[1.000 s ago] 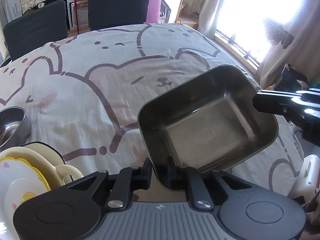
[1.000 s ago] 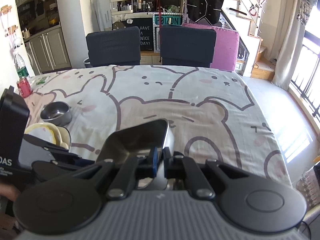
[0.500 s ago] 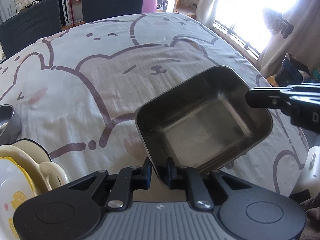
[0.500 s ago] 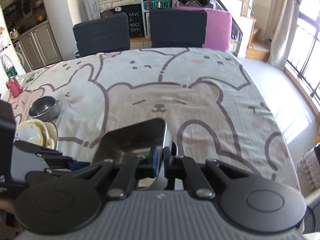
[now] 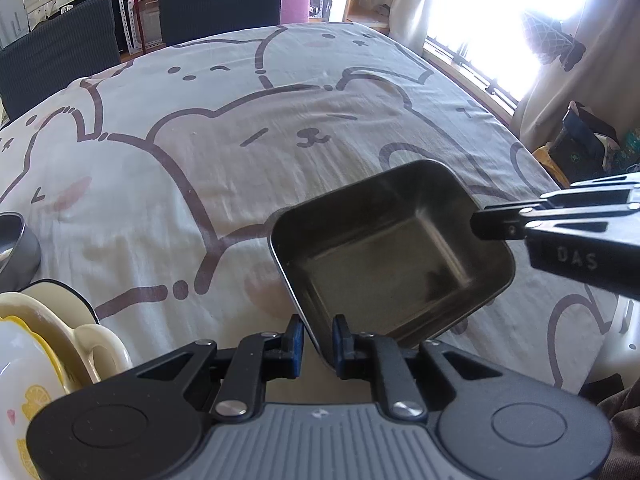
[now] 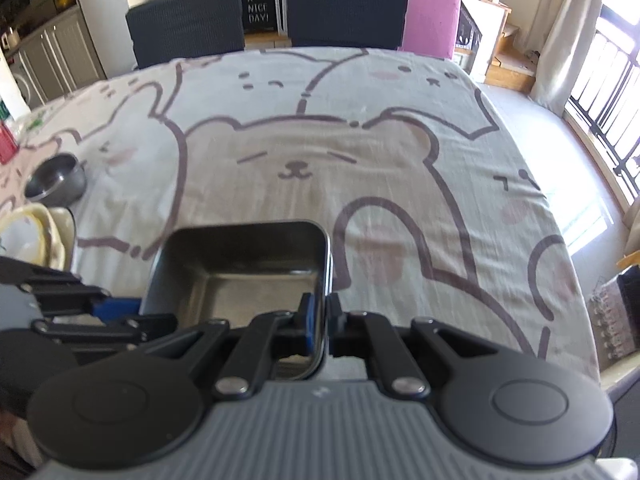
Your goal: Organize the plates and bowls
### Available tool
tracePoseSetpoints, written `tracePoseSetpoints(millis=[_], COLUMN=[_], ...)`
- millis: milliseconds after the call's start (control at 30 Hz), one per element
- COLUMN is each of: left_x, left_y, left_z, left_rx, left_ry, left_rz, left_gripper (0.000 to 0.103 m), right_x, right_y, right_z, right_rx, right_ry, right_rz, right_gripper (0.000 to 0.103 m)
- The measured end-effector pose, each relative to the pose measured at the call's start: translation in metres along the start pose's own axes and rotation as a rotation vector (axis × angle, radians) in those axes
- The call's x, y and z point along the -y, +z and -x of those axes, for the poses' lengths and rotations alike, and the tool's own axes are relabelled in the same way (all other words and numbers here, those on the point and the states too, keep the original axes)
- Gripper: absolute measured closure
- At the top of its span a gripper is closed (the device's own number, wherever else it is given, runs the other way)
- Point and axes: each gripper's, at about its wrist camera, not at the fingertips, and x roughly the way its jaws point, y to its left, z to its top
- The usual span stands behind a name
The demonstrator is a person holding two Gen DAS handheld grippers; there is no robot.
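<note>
**Square steel dish carried between two grippers**

The square metal dish [image 5: 394, 256] hangs tilted above the bear-print tablecloth [image 5: 224, 152], probably so neither grip slips. Left gripper [image 5: 318, 340] pinches its near rim; right gripper [image 6: 319, 322] clamps the opposite wall. Stacked ceramic dishes [image 5: 48, 344] wait leftward.
</note>
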Motion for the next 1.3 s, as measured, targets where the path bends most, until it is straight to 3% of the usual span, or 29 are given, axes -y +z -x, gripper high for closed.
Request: tracePoseSetpoints(millis=[933,1133,1200,1233,1300], left_x=[0.000,-0.005,-0.005,-0.005,-0.004], left_y=[-0.001,0.000,0.001,0.001,0.002], left_z=[0.001,0.003,0.005,0.006,0.008], left_rx=[-0.015,-0.016,-0.012,-0.010,-0.007], left_ry=[-0.028,-0.038,-0.040,-0.041,-0.043], left_rz=[0.010,0.028,0.033,0.033,0.027], left_gripper=[0.087,0.085,0.078,0.072,0.066], right_x=[0.008,0.016,0.018,0.020,0.024], right_y=[-0.001,-0.004,-0.006,-0.007,-0.009], right_z=[-0.020,-0.022,-0.020,-0.019,-0.015], right_rx=[-0.058,-0.072,-0.065,-0.057,-0.040], right_ry=[-0.001,0.039,0.039,0.036,0.041], right_rz=[-0.007,-0.044,-0.056,-0.063,-0.073], right_gripper=[0.093,0.084,0.073,0.062,0.056])
